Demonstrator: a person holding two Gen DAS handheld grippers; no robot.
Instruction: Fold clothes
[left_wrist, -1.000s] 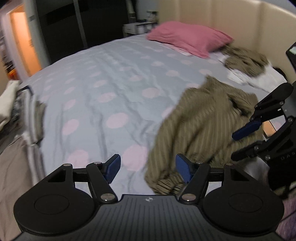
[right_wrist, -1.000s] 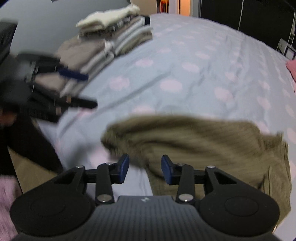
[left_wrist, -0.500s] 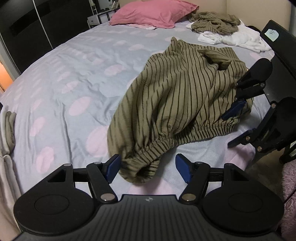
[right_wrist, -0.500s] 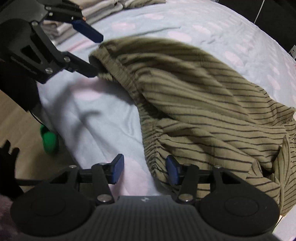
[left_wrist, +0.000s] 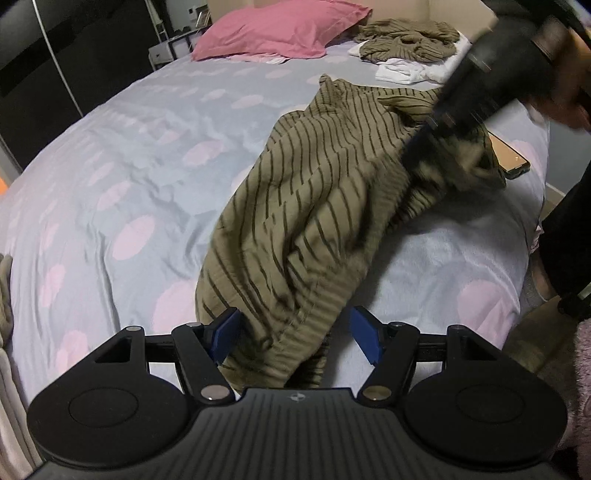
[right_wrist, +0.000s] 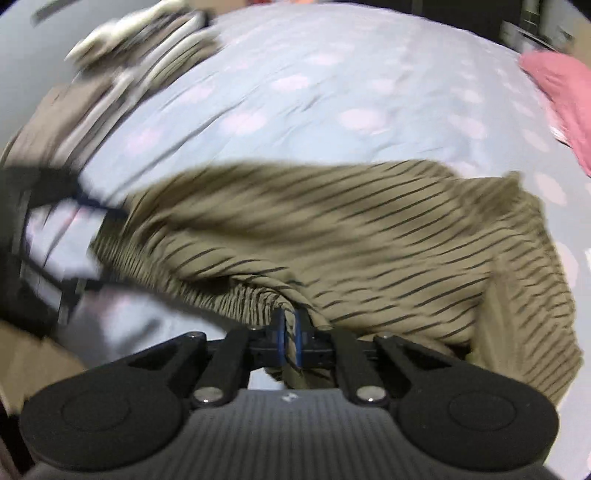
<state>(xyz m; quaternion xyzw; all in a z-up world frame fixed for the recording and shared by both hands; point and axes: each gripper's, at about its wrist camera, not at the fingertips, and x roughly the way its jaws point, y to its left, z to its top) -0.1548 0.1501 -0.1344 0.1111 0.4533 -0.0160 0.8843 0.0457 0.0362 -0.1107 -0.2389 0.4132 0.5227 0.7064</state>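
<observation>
Right claw (right_wrist: 290, 334) has just pinched the ribbed, striped olive garment (right_wrist: 332, 236).

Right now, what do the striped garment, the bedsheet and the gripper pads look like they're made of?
Striped garment: soft thin woven or knit fabric, olive with dark pinstripes, matte; it drapes and bunches, and its edge is gathered like elastic.
Bedsheet: smooth light cloth, pale blue with pink dots, faint sheen, fine wrinkles; likely cotton or a blend.
Pads on the left gripper: blue, matte, possibly rubber or plastic.
</observation>
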